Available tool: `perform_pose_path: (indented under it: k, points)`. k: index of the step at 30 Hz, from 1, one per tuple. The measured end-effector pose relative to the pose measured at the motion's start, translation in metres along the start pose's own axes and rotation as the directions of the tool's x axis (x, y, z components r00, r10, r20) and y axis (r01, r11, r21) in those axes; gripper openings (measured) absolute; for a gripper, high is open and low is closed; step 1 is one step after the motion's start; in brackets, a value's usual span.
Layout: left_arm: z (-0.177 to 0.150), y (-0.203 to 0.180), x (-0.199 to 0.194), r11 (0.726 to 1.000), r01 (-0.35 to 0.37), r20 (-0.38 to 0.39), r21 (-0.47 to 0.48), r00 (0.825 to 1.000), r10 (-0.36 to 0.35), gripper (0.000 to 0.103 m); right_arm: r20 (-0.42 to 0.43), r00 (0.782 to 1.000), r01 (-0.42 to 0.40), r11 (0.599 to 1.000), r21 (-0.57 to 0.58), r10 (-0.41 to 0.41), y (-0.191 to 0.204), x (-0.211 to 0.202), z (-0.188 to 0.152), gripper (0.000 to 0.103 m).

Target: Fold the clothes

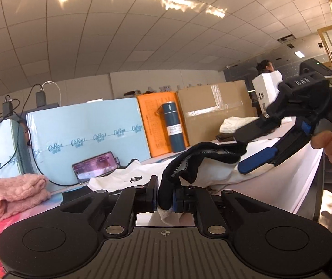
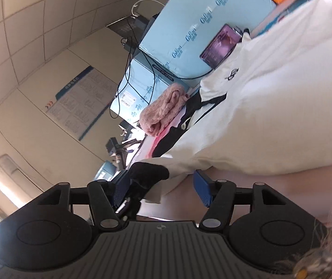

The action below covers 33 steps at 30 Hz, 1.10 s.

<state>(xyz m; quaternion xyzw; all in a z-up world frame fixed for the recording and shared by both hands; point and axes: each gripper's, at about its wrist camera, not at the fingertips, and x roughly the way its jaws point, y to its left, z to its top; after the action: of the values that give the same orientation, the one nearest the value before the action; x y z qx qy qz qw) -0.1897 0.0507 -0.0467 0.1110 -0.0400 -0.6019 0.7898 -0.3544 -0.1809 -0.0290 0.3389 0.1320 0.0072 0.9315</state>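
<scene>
While the left gripper (image 1: 164, 197) pinches the black-trimmed hem of a white garment with black cuffs (image 1: 203, 162) between nearly closed fingers, the right gripper (image 2: 163, 188) has its blue-padded fingers (image 2: 202, 189) spread wide, with the black cuff (image 2: 148, 174) lying against its left pad, not clamped. This garment hangs lifted above the bench, stretched between both tools. A folded pink knitted sweater (image 1: 12, 195) rests at the bench's left edge. A lit smartphone (image 1: 95, 166) leans on a pale blue box (image 1: 84, 130) along the far edge.
</scene>
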Motion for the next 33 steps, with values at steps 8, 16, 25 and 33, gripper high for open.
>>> perform_pose_path:
  k: [8, 16, 25, 33]
  points:
    - [0.019, 0.032, 0.010, 0.994, -0.004, 0.022, -0.110, 1.000, 0.006, 0.010, 0.035, 0.909, 0.370, 0.767, -0.525, -0.415, 0.000, -0.019, -0.007, 0.069]
    - [0.033, 0.052, 0.013, 0.988, 0.024, 0.023, -0.154, 1.000, -0.021, 0.010, 0.032, 0.814, 0.479, 0.639, -0.602, -0.580, -0.031, -0.037, 0.001, 0.043]
    - [0.036, 0.045, 0.005, 0.984, 0.163, -0.100, -0.075, 0.980, -0.170, 0.010, -0.029, 0.817, 0.439, 0.653, -0.618, -0.576, -0.025, -0.062, 0.003, 0.003]
    - [0.055, 0.065, 0.056, 0.995, -0.043, -0.067, 0.086, 0.997, 0.048, 0.011, 0.073, 0.914, 0.372, 0.750, -0.547, -0.400, -0.030, -0.075, 0.068, 0.003]
